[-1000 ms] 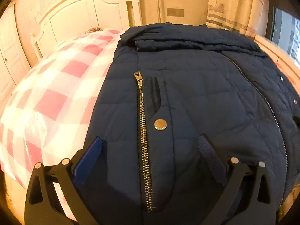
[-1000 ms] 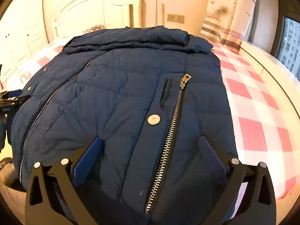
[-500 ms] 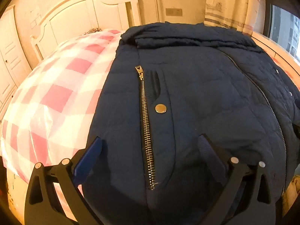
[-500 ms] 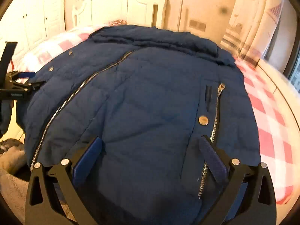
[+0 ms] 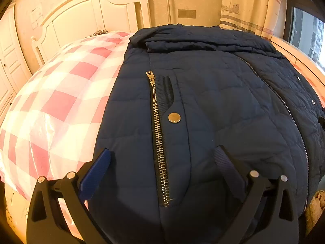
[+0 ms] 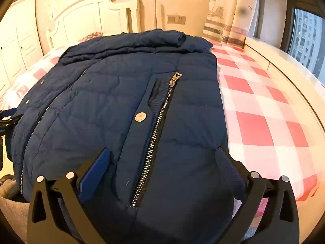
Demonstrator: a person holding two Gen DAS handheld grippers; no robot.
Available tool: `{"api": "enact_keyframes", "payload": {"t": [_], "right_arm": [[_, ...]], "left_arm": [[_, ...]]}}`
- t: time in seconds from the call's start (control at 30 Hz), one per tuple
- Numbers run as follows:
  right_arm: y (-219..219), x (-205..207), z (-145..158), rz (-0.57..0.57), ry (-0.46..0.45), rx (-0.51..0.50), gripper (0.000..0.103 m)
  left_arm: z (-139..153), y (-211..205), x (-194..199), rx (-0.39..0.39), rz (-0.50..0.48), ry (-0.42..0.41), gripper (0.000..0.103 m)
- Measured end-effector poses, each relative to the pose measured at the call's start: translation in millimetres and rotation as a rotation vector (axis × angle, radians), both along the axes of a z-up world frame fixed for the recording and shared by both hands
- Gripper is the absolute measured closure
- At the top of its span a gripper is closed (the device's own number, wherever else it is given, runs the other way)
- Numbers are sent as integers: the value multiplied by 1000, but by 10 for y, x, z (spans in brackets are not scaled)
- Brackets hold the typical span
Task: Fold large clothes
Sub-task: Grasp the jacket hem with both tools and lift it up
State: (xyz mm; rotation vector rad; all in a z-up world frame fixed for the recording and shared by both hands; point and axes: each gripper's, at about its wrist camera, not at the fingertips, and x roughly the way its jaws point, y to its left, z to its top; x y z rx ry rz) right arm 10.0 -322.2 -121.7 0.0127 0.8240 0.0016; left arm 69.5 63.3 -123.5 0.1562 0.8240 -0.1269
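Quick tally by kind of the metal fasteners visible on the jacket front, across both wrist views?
Pocket zippers: 2
Large pocket snap buttons: 2
Centre front zipper: 1
Total: 5, all on the navy quilted jacket.

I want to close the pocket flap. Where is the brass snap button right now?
Left wrist view: the snap button sits on the navy jacket, just right of the pocket zipper, ahead of the open left gripper.

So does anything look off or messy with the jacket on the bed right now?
Nothing stands out. The navy jacket lies flat on the checked bedspread, front zipped, both pocket zips closed, its hem overhanging the bed edge.
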Motion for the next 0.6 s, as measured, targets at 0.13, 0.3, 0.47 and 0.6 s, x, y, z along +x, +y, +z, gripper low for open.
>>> {"api": "enact_keyframes", "payload": {"t": [0.13, 0.3, 0.47, 0.6], "right_arm": [[-125, -184, 104, -4, -37, 2, 5], [-440, -484, -19, -67, -21, 74, 5], [-392, -735, -49, -38, -44, 119, 5], [-234, -805, -156, 23, 14, 131, 5]], "left_arm": [[81, 142, -89, -28, 1, -22, 2], [46, 488, -274, -137, -16, 6, 2], [11, 654, -510, -170, 0, 14, 2], [-8, 630, -662, -150, -18, 23, 2]]}}
